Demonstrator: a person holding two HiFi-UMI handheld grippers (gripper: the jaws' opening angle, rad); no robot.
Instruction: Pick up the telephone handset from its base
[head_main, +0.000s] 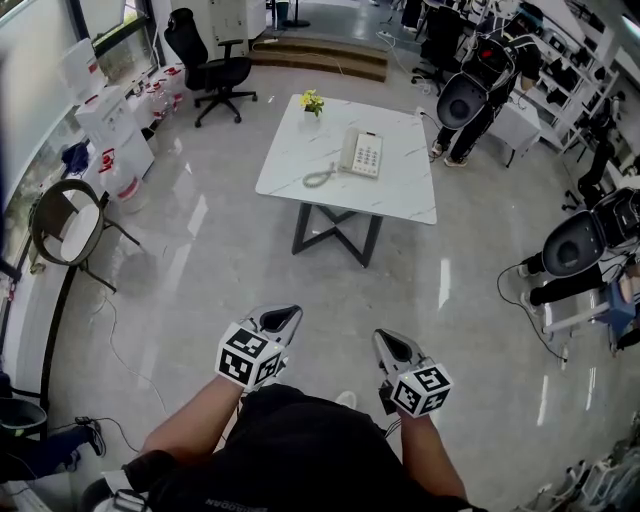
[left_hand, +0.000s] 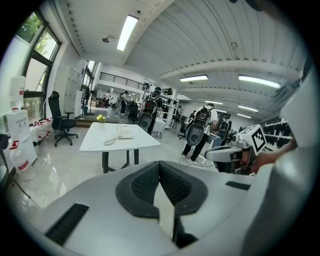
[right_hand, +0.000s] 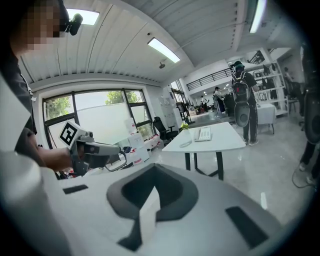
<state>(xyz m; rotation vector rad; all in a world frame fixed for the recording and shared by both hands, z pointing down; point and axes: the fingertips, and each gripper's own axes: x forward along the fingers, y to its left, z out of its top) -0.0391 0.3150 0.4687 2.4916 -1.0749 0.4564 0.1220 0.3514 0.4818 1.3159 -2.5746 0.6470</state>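
We are at the very start of the job. Nothing is picked up yet.

On the left, our left hand-held gripper (head_main: 283, 316) is close to our body, low over the shiny floor (head_main: 200, 250). Its jaws are pressed together and there is nothing between them. It points a little down, toward the desk (head_main: 400, 190), but it is well apart from it.

Further on, in the middle, the white desk stands across the room from us. On it we see small yellow flowers (head_main: 312, 101) at the far edge and a curly cord (head_main: 319, 178) lying near the front edge. Just right of the cord is the phone. The handset (head_main: 349, 150) lies on the left side of its base (head_main: 368, 155), the side away from the buttons. It sits in its place and nobody touches it.

On the right, our right hand-held gripper (head_main: 392, 345) is also close to our body. Its jaws are closed tight too, and it holds nothing. It is just as far from the phone as the left one.

So we think all the steps are left. We have to walk up to the desk, bring one hand-held gripper to the handset, open its jaws, close them on the handset, and lift it off the base. We cannot tell yet which hand-held gripper will do it.
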